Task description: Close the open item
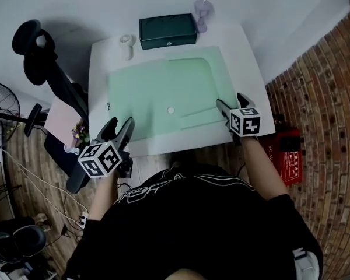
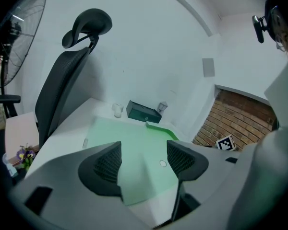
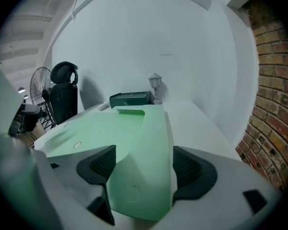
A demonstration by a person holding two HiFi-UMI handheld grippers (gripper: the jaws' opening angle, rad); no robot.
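Observation:
A pale green plastic folder (image 1: 157,95) lies flat on the white table (image 1: 245,63), with a round snap button (image 1: 171,109) near its middle. Its right flap (image 1: 201,118) stands partly folded over. My right gripper (image 1: 232,102) is open at the flap's near right corner. In the right gripper view the raised flap (image 3: 144,166) fills the gap between the spread jaws. My left gripper (image 1: 118,128) is open and holds nothing, just off the table's near left corner, with the folder (image 2: 134,152) ahead of it.
A dark green box (image 1: 167,31), a small purple lantern (image 1: 202,13) and a white cup (image 1: 126,44) stand along the table's far edge. A black office chair (image 1: 46,69) and a fan (image 1: 0,107) are left of the table. A red case (image 1: 287,156) sits on the floor at the right.

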